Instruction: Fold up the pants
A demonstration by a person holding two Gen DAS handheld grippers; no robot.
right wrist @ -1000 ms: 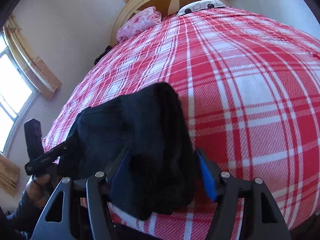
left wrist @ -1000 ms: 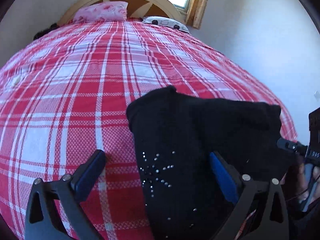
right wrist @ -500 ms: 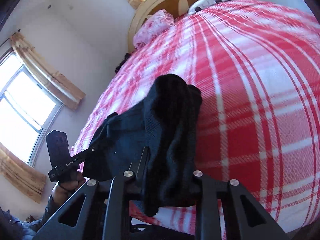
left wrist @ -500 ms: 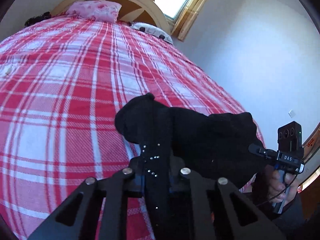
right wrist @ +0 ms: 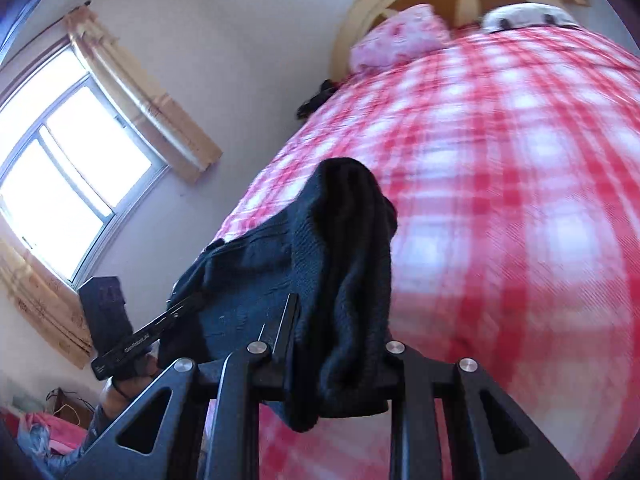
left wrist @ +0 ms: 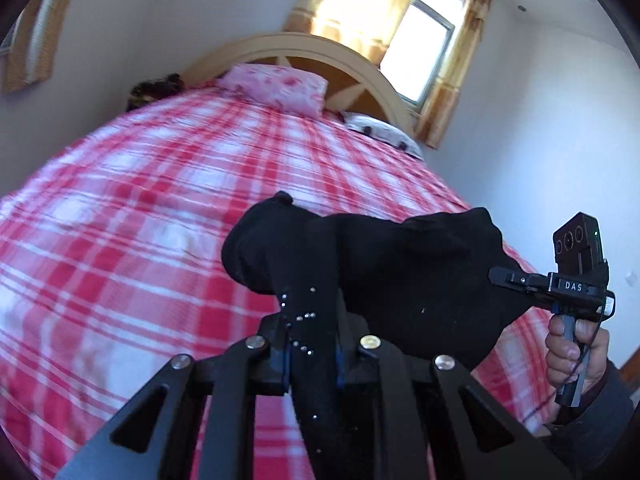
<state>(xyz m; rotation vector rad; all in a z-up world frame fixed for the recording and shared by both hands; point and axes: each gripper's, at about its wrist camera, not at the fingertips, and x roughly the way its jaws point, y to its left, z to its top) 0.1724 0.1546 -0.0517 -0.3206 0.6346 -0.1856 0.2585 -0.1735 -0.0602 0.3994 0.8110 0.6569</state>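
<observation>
The black pants (left wrist: 392,280) with small silver studs hang stretched between my two grippers, lifted above the red and white plaid bed (left wrist: 140,240). My left gripper (left wrist: 312,356) is shut on one end of the pants. My right gripper (right wrist: 336,356) is shut on the other end (right wrist: 344,264), with fabric bunched over its fingers. The right gripper also shows in the left wrist view (left wrist: 520,280), and the left gripper in the right wrist view (right wrist: 176,312).
A pink floral pillow (left wrist: 280,86) and a white patterned pillow (left wrist: 380,132) lie by the cream headboard (left wrist: 320,52). Curtained windows (right wrist: 68,164) are on the walls. A dark item (left wrist: 156,88) lies at the bed's far left corner.
Both grippers closed on the pants and lifted them off the bed. The cameras tilted up, showing more of the walls and windows.
</observation>
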